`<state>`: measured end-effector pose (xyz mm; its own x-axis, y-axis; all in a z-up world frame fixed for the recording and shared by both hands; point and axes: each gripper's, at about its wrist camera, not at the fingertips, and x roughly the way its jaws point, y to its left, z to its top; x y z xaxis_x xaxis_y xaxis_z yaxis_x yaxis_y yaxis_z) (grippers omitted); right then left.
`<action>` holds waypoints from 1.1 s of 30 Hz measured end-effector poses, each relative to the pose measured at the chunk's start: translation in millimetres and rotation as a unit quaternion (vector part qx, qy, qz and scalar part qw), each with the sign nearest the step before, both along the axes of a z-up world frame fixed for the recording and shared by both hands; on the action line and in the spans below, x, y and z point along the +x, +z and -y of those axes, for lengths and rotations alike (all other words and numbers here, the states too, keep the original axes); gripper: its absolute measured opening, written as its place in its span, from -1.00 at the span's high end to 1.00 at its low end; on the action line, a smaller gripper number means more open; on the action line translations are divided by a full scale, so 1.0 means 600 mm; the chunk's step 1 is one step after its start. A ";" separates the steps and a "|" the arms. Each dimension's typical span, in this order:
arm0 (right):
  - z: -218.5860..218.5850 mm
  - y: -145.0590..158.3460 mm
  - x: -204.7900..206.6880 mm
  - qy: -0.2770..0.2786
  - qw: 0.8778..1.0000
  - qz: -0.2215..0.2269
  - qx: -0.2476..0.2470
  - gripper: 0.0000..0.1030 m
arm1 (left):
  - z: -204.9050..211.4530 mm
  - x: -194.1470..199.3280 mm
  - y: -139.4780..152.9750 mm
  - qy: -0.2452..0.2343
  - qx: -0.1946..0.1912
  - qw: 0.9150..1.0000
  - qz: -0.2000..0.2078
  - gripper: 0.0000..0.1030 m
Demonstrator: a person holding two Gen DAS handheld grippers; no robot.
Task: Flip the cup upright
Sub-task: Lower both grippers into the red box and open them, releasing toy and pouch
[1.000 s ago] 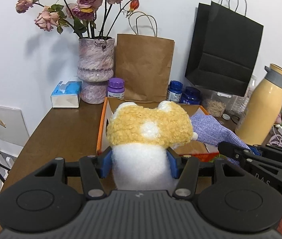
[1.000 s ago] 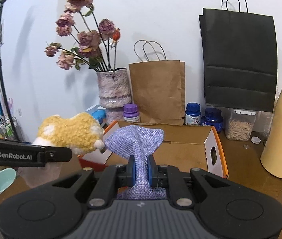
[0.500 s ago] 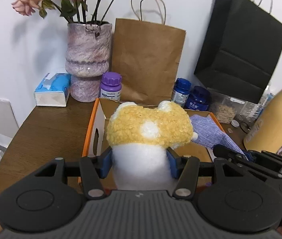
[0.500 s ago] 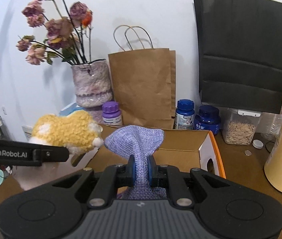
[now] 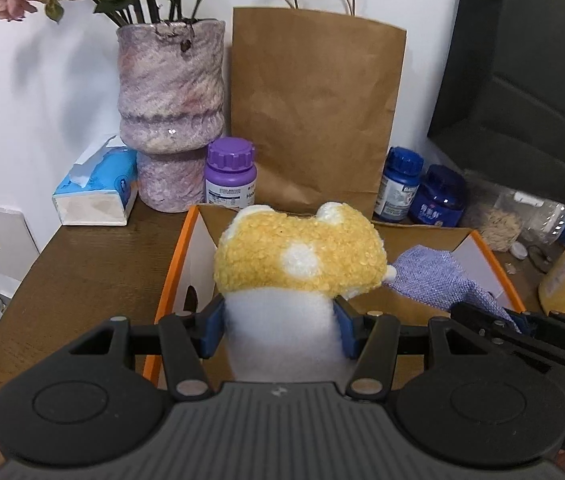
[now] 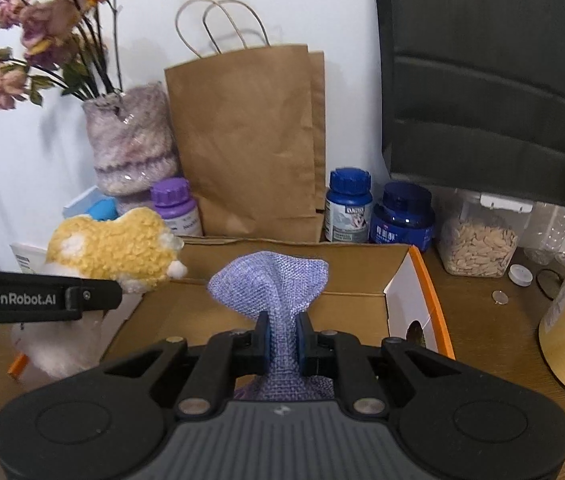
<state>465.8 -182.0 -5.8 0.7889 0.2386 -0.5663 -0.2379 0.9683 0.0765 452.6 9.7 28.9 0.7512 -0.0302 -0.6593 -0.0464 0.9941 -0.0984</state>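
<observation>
Cup is nowhere to be seen in either view; left gripper (image 5: 278, 330) is clamped on the white body of a plush toy (image 5: 300, 256) with a fuzzy yellow head, held over the open cardboard box (image 5: 174, 276) on the desk (image 5: 82, 272) — right gripper (image 6: 282, 338) is pinched tight on a lavender cloth pouch (image 6: 270, 276) above the same box, just beside the toy; behind stand a vase (image 5: 170, 112), a brown paper bag (image 5: 314, 108) and blue bottles (image 6: 348, 204).
</observation>
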 end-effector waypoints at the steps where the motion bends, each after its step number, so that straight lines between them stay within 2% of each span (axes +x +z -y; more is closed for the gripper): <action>1: 0.000 -0.005 0.006 -0.001 1.000 -0.003 0.000 0.77 | 0.002 0.003 -0.005 -0.001 0.004 1.000 -0.001 -0.08; 6: 0.001 -0.022 0.020 -0.003 1.000 -0.012 -0.003 0.68 | 0.000 0.015 -0.025 -0.002 0.007 1.000 -0.009 -0.16; 8: 0.003 -0.027 0.023 -0.006 1.000 -0.015 -0.006 0.49 | -0.003 0.016 -0.030 -0.003 0.011 1.000 -0.005 -0.29; 9: 0.004 -0.029 0.023 -0.009 1.000 -0.014 -0.008 0.41 | -0.005 0.014 -0.030 -0.004 0.013 1.000 -0.001 -0.46; 10: 0.006 -0.031 0.023 -0.012 1.000 -0.014 -0.009 0.18 | -0.006 0.013 -0.030 -0.004 0.017 1.000 0.005 -0.64; 11: 0.008 -0.032 0.023 -0.014 1.000 -0.015 -0.009 -0.14 | -0.008 0.011 -0.029 -0.002 0.019 1.000 0.011 -0.71; 13: 0.015 -0.034 0.022 -0.021 1.000 -0.012 -0.005 -0.49 | -0.012 0.008 -0.026 0.001 0.017 1.000 0.020 -0.92; 17: 0.023 -0.033 0.016 -0.025 1.000 -0.007 -0.001 -0.92 | -0.018 0.000 -0.020 0.007 0.015 0.999 0.035 -1.00; 19: 0.026 -0.030 0.012 -0.024 1.000 -0.004 0.004 -1.00 | -0.021 -0.002 -0.019 0.009 0.015 0.999 0.034 -1.00; 25: 0.023 -0.017 -0.005 -0.018 1.000 0.005 0.009 -1.00 | -0.028 -0.017 -0.013 0.015 0.005 0.999 0.036 -1.00; 33: 0.021 0.015 -0.042 -0.014 0.999 0.027 0.010 -1.00 | -0.034 -0.060 0.017 0.010 -0.002 0.998 0.062 -1.00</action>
<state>440.3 -194.5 3.4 0.8244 0.2261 -0.5188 -0.2142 0.9732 0.0839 416.9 29.9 38.9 0.8278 -0.0170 -0.5607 -0.0531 0.9927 -0.1084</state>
